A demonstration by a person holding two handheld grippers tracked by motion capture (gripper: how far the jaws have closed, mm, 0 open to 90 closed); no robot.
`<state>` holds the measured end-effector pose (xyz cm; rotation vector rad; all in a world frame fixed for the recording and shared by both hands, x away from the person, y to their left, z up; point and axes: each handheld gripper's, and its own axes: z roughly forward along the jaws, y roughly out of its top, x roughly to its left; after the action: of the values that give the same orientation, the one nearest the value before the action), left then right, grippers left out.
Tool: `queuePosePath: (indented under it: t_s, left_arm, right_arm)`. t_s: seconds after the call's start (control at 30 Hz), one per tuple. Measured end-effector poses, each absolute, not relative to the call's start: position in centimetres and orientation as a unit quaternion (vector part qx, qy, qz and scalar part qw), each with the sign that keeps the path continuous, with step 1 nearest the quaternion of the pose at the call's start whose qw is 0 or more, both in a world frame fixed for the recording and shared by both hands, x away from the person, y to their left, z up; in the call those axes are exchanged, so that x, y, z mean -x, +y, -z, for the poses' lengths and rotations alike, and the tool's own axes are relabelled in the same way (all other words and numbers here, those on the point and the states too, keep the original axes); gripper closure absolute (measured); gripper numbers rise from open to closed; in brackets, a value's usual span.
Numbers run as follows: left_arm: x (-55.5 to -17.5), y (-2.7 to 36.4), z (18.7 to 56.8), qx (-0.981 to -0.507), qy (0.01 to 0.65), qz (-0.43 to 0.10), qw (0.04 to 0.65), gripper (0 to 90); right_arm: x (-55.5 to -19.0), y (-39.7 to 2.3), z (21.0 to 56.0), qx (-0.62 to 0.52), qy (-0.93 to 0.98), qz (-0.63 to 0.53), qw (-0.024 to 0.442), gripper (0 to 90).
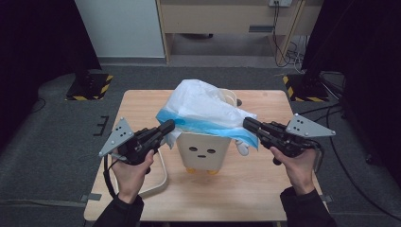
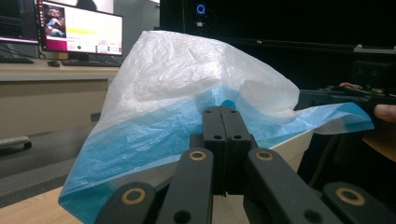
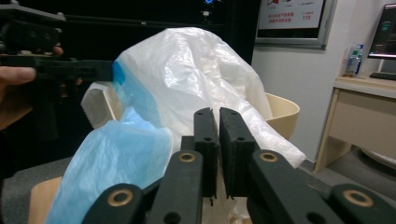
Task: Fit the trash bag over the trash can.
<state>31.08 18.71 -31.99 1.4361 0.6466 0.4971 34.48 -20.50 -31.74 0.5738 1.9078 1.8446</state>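
A cream bin (image 1: 205, 151) with a small face stands mid-table. A white bag with a blue rim (image 1: 201, 101) is draped over its top. My left gripper (image 1: 169, 126) is shut on the blue rim at the bin's left side; in the left gripper view its jaws (image 2: 220, 109) meet flat against the film (image 2: 177, 79). My right gripper (image 1: 246, 123) sits at the rim's right end. In the right gripper view its jaws (image 3: 214, 111) stand a narrow slit apart in front of the bag (image 3: 196, 65). Past them a blue corner droops.
A pale wooden tray (image 1: 158, 182) lies on the table (image 1: 246, 189) under my left hand. A small white knob (image 1: 242, 147) sticks out of the bin's right side. Grey floor surrounds the table, with striped black-and-yellow bases (image 1: 90, 87) at the far corners.
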Motion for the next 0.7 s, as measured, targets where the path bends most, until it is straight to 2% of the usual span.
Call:
queuePosePath:
  t_s: [0.2,0.33,0.5,0.7]
  left_arm:
    - [-31.7,18.5,31.3,-0.638,0.285,-0.227,0.678,89.8]
    - [-32.0,18.0,30.5,-0.643,0.274,-0.238,0.674,89.7]
    - [-32.6,17.2,29.7,-0.652,0.259,-0.248,0.668,89.8]
    - [-33.2,16.3,29.1,-0.662,0.246,-0.246,0.664,89.8]
  right_arm:
    - [-35.2,-19.8,30.5,-0.205,0.673,-0.677,0.218,55.7]
    - [-36.0,-18.9,29.2,-0.192,0.675,-0.677,0.223,44.9]
    - [-36.8,-17.7,27.7,-0.175,0.679,-0.673,0.236,34.8]
    - [-37.5,-16.4,26.7,-0.159,0.693,-0.663,0.235,30.5]
